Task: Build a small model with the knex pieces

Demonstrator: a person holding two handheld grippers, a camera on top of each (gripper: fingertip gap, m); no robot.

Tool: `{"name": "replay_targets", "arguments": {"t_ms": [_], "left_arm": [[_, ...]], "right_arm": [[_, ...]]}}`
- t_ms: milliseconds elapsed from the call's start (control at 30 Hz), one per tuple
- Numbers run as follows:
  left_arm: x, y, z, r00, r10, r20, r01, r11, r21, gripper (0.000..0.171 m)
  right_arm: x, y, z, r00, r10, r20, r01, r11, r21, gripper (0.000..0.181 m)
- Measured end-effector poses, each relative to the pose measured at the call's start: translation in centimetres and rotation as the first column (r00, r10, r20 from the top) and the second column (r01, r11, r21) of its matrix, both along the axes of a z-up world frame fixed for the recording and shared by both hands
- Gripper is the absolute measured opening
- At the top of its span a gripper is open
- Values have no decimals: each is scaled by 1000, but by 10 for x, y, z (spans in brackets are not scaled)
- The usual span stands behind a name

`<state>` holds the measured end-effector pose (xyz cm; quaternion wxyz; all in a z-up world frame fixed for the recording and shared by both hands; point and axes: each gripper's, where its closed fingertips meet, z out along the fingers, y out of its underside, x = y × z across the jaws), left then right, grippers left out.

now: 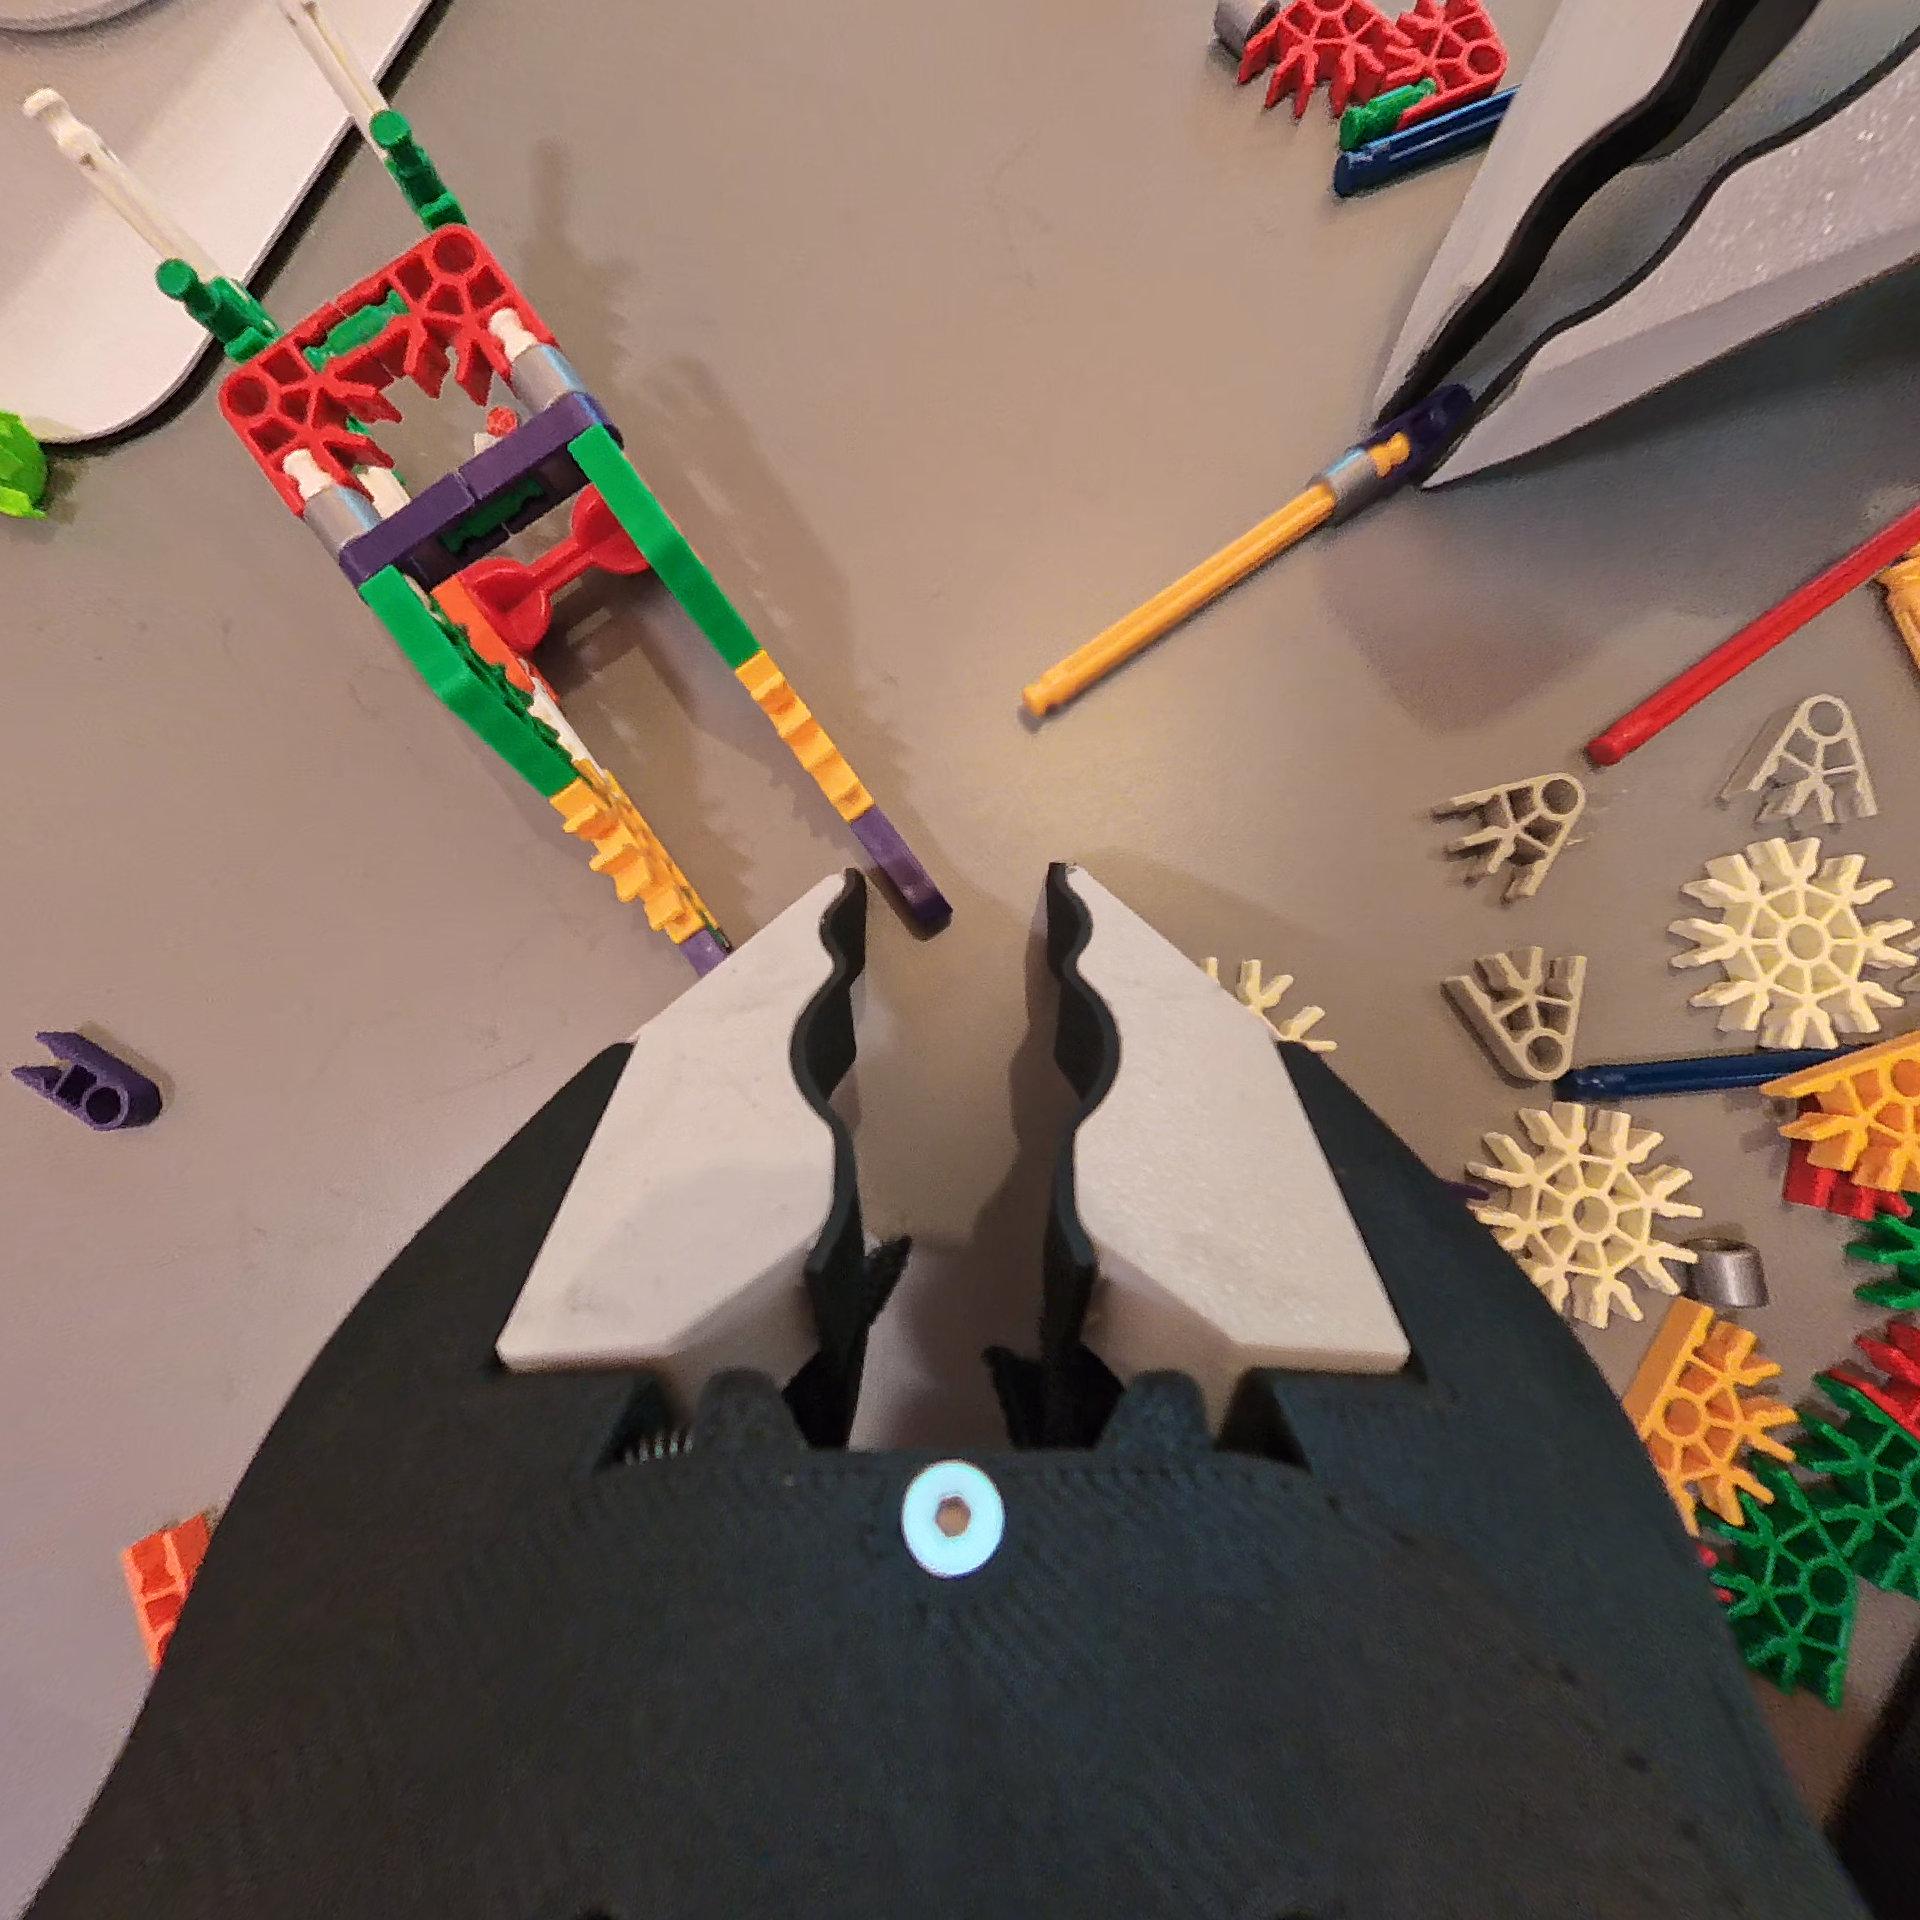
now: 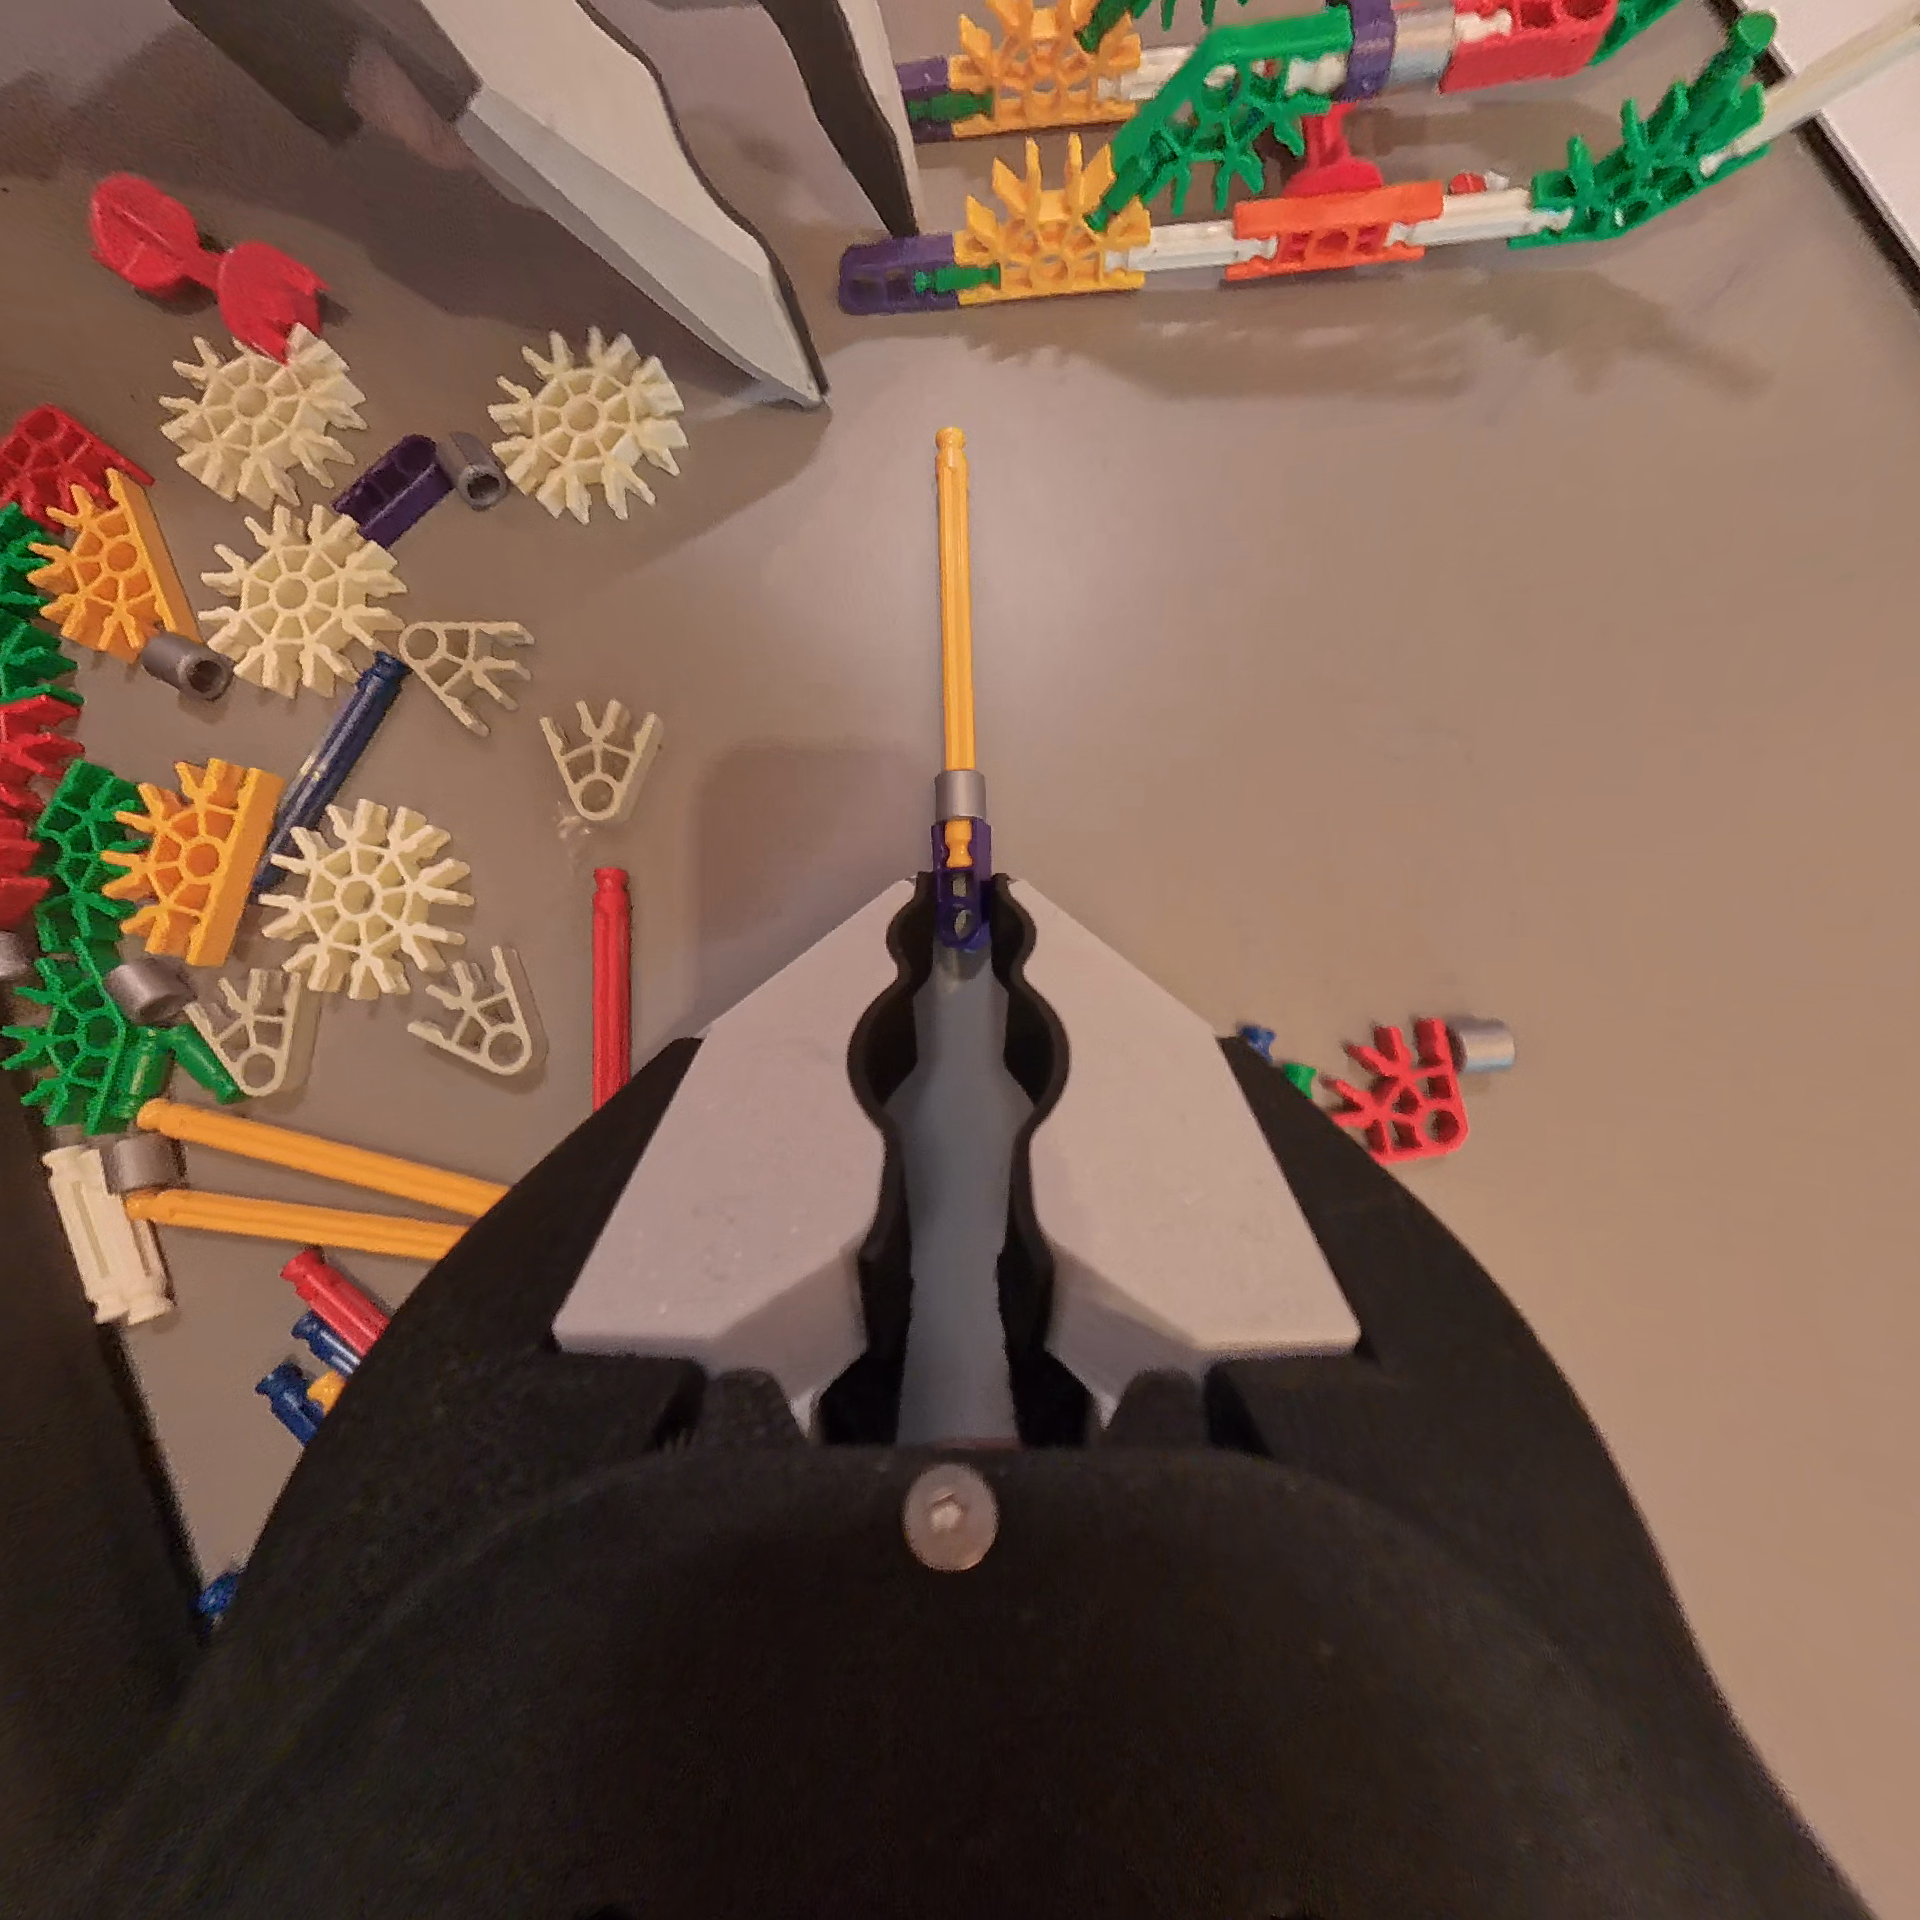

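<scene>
Purple connector (image 2: 961, 906), with a yellow rod (image 2: 953, 603) and grey sleeve (image 2: 961, 798) plugged in, sits pinched at the right gripper (image 2: 958, 894) tips above a grey-brown tabletop (image 2: 1455, 623). Bare surface lies ahead and right. Loose parts (white snowflake connectors (image 2: 301, 597) among them) crowd the left. Left gripper (image 1: 954, 883) hovers parted, holding nothing, beside the colourful frame (image 1: 499, 520).

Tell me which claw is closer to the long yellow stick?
The right claw. It is shut on the purple connector clipped to the yellow rod, which pokes out ahead of it. The left claw is open and off to the side, touching nothing.
</scene>
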<state>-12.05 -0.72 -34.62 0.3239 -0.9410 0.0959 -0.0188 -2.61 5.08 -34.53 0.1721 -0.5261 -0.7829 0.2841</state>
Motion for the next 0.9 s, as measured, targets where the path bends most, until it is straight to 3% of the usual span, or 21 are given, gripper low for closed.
{"name": "replay_targets", "arguments": {"t_ms": [300, 900], "left_arm": [[3, -4, 1, 998, -18, 53, 18, 1000, -8, 31], [9, -6, 1, 996, -42, 75, 42, 999, -4, 32]], "right_arm": [[-19, -23, 1, 997, 80, 6, -80, 997, 9, 7], [-24, -28, 1, 999, 38, 11, -37, 999, -27, 7]]}}
